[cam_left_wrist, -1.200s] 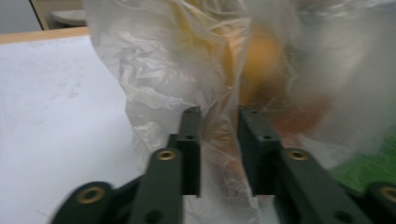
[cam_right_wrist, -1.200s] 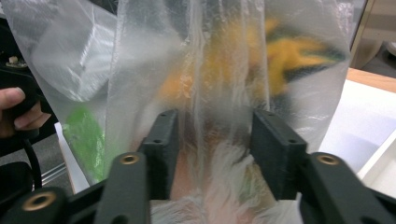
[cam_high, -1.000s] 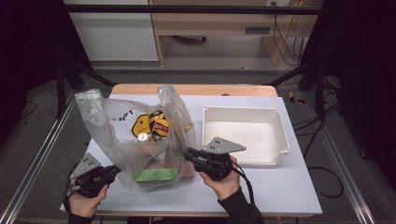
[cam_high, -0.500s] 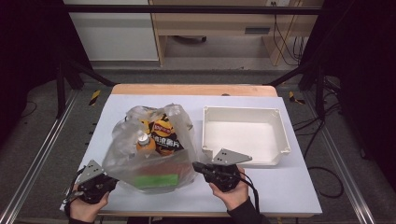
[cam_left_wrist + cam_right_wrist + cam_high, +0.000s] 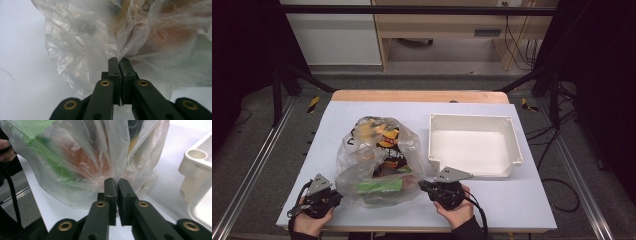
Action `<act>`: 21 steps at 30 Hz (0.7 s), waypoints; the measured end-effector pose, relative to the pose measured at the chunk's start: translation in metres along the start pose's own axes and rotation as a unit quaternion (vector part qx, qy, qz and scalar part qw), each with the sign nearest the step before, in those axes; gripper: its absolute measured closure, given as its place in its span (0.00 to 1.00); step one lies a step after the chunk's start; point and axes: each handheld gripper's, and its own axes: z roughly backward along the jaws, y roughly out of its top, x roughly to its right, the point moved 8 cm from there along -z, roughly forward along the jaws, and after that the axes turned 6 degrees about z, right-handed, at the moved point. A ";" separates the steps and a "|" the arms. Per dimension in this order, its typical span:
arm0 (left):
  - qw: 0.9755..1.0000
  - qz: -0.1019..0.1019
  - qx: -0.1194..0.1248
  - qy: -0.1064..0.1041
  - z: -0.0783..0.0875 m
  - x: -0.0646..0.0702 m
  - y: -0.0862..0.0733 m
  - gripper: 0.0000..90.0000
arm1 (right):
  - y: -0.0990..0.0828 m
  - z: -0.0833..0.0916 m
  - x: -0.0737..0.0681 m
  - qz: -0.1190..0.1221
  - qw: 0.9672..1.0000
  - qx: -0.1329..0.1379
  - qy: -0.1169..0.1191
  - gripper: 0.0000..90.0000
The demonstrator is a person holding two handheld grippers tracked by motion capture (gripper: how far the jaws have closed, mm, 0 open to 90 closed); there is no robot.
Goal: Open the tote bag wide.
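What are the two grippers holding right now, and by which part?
Both hold the clear plastic bag of snacks. The left gripper pinches a fold of film at its left edge, the right gripper a fold at its right edge.

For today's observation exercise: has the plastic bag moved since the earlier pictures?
Yes. The plastic bag has sunk and flattened onto the table; its top, once above the white tray, now lies level with it.

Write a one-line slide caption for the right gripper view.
Right tool shut on a fold of the clear plastic bag of snack packets, beside the white tray.
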 end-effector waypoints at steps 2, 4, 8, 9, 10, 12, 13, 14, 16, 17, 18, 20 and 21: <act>1.000 0.001 0.005 -0.002 0.001 0.000 0.000 0.92 | 0.000 -0.001 0.000 0.003 1.000 0.000 -0.001 0.93; 1.000 -0.004 0.016 -0.005 0.004 -0.001 0.003 0.88 | 0.002 0.001 -0.001 0.009 1.000 0.005 0.000 0.85; 0.998 -0.006 0.061 -0.021 0.018 0.001 0.010 0.69 | 0.012 0.011 -0.003 0.021 0.999 0.031 -0.002 0.69; 0.996 -0.002 0.081 -0.023 0.024 0.002 0.013 0.57 | 0.020 0.017 -0.004 0.026 0.998 0.049 -0.006 0.63; 0.996 -0.002 0.081 -0.023 0.024 0.002 0.013 0.54 | 0.020 0.017 -0.004 0.026 0.998 0.049 -0.006 0.63; 0.994 -0.001 0.107 -0.024 0.035 0.002 0.018 0.50 | 0.029 0.019 -0.005 0.029 0.998 0.063 -0.005 0.64; 0.993 0.003 0.117 -0.027 0.039 0.003 0.020 0.48 | 0.031 0.019 -0.006 0.030 0.997 0.065 -0.005 0.69; 0.993 0.003 0.117 -0.027 0.039 0.003 0.020 0.47 | 0.034 0.018 -0.006 0.028 0.997 0.067 -0.002 0.74; 0.991 0.005 0.131 -0.026 0.045 0.003 0.024 0.45 | 0.035 0.017 -0.007 0.028 0.997 0.068 0.002 0.80; 0.990 0.003 0.138 -0.030 0.048 0.003 0.027 0.45 | 0.036 0.016 -0.007 0.026 0.997 0.068 0.006 0.86; 0.988 0.007 0.150 -0.033 0.053 0.004 0.030 0.44 | 0.038 0.014 -0.007 0.023 0.997 0.068 0.006 0.98; 0.987 0.008 0.157 -0.031 0.057 0.003 0.033 0.44 | 0.040 0.012 -0.003 0.017 0.998 0.069 0.000 1.00; 0.987 0.008 0.157 -0.031 0.057 0.003 0.033 0.44 | 0.040 0.012 -0.003 0.017 0.998 0.069 0.000 1.00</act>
